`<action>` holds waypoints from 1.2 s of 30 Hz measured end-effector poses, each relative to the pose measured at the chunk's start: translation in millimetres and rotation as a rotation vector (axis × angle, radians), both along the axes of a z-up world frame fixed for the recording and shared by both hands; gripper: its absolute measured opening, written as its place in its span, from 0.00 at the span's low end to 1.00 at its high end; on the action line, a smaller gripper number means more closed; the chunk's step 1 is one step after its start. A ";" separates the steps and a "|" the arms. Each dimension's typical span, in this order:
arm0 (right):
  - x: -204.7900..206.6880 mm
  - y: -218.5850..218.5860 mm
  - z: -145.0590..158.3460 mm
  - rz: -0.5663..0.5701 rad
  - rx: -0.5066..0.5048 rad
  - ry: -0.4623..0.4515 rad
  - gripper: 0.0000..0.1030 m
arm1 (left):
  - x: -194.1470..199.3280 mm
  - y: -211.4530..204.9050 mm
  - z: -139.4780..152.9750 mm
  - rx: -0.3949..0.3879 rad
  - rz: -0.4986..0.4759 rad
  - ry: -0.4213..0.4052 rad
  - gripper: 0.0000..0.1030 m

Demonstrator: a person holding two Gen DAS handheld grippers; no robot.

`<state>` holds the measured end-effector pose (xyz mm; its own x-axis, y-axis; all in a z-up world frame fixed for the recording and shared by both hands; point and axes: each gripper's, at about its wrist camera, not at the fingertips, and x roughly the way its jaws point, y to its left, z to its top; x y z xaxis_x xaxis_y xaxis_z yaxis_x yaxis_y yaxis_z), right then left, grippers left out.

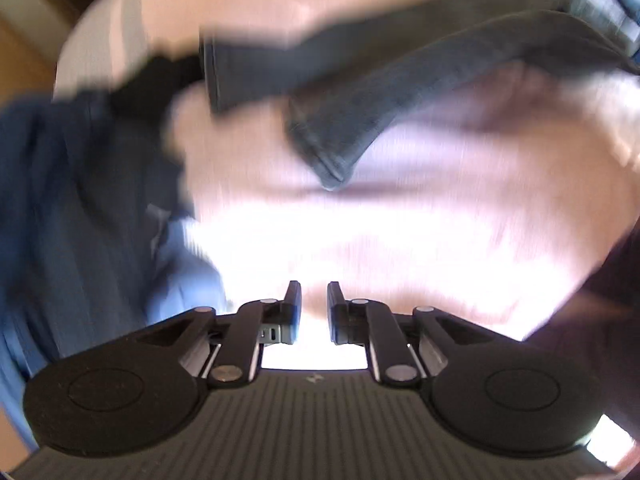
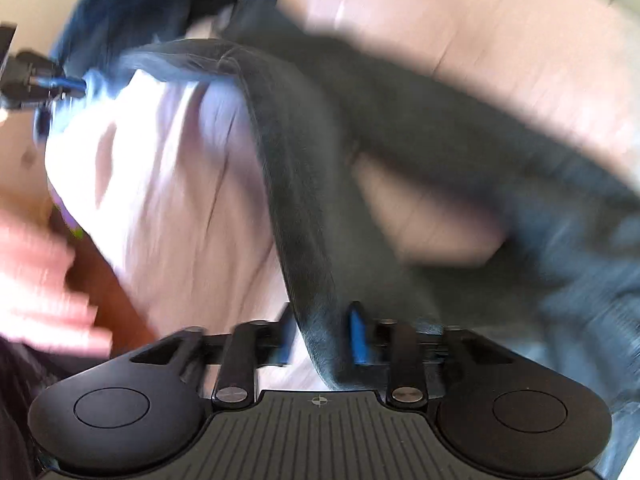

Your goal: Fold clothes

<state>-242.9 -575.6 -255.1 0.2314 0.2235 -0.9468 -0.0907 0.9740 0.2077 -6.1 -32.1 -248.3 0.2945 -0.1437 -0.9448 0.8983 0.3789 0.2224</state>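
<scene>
Both views are pretty smeared, so take this loosely. The dark grey knit garment (image 2: 304, 208) is bunched and draped across the pale pink bedsheet (image 1: 360, 240), and one thick edge of it runs right down between the right gripper (image 2: 322, 330) fingers, which are closed onto it. The left gripper (image 1: 314, 312) sits over bare sheet, short of the garment, jaws a little apart with nothing between them. The fabric looks soft, floppy and light, so it'll sag wherever it's unsupported. I'd grab hems or corners, not the middle.
</scene>
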 end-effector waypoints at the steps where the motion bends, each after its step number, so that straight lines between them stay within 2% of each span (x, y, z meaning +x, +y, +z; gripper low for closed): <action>1: 0.0 8.9 -7.8 0.016 0.007 0.019 0.35 | -7.2 1.2 -3.8 0.008 -0.013 -0.003 0.12; 3: -0.9 23.1 -14.9 0.055 -0.008 0.032 0.36 | -19.2 -5.3 -4.2 -0.018 -0.049 -0.022 0.24; 5: 2.2 28.8 -16.5 0.069 -0.016 0.028 0.39 | -30.1 -22.5 -6.3 -0.060 -0.108 -0.043 0.28; 6: 3.9 30.0 -17.1 0.066 -0.014 0.025 0.44 | -33.4 -32.3 -7.9 -0.071 -0.147 -0.067 0.37; 7: 3.9 29.5 -17.2 0.054 -0.006 0.023 0.49 | -37.2 -43.1 -11.0 -0.078 -0.194 -0.098 0.41; 9: 1.4 28.6 -17.1 0.023 0.007 0.015 0.53 | -46.5 -66.8 -22.8 -0.072 -0.320 -0.174 0.45; 11: -1.8 23.7 -15.0 -0.006 0.013 0.009 0.53 | -56.2 -83.0 -45.7 -0.022 -0.480 -0.279 0.45; 14: -2.3 22.7 -15.5 -0.056 0.004 0.004 0.54 | -63.5 -96.1 -89.2 0.101 -0.704 -0.482 0.45; 16: -7.0 19.4 -14.6 -0.094 -0.003 0.007 0.54 | -62.3 -96.0 -106.0 0.166 -0.789 -0.531 0.42; 17: -10.0 16.1 -15.2 -0.121 -0.008 0.013 0.54 | -61.7 -95.3 -112.0 0.193 -0.825 -0.540 0.18; 18: -13.1 12.8 -15.8 -0.148 -0.012 0.019 0.54 | -61.0 -94.7 -118.0 0.220 -0.860 -0.548 0.02; 19: -16.2 9.4 -16.2 -0.177 -0.017 0.024 0.54 | -58.6 -91.8 -114.7 0.226 -0.854 -0.544 0.00; 22: -26.2 -1.5 -13.5 -0.297 -0.012 0.017 0.54 | -44.6 -71.2 -65.5 0.168 -0.665 -0.491 0.00; 25: -35.4 -11.9 -10.6 -0.419 0.006 0.009 0.54 | -37.1 -31.8 -26.9 0.202 -0.539 -0.447 0.00; 27: -39.6 -17.0 -11.3 -0.485 0.031 0.006 0.54 | -38.3 -10.9 -19.8 0.225 -0.516 -0.404 0.00; 28: -41.4 -19.7 -12.3 -0.515 0.044 0.006 0.55 | -42.3 -7.2 -23.4 0.230 -0.534 -0.408 0.00; 29: -41.7 -23.0 -15.7 -0.535 0.055 0.011 0.55 | -47.6 -6.8 -30.4 0.240 -0.569 -0.423 0.05; 31: -42.3 -29.3 -21.9 -0.569 0.076 0.020 0.55 | -58.9 -15.5 -48.0 0.228 -0.644 -0.462 0.25; 32: -42.7 -30.2 -21.7 -0.571 0.072 0.021 0.55 | -64.7 -22.3 -57.2 0.211 -0.684 -0.481 0.44; 33: -43.0 -31.1 -21.5 -0.573 0.069 0.022 0.55 | -68.9 -30.0 -67.5 0.195 -0.723 -0.499 0.52; 36: -44.1 -33.8 -20.9 -0.578 0.060 0.026 0.55 | -73.9 -53.1 -104.9 0.186 -0.827 -0.572 0.52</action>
<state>-287.0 -609.4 -276.0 0.3087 0.1212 -0.9434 0.4578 0.8505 0.2591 -80.1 -85.2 -353.2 0.5831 -0.3721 -0.7222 0.6037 -0.3963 0.6917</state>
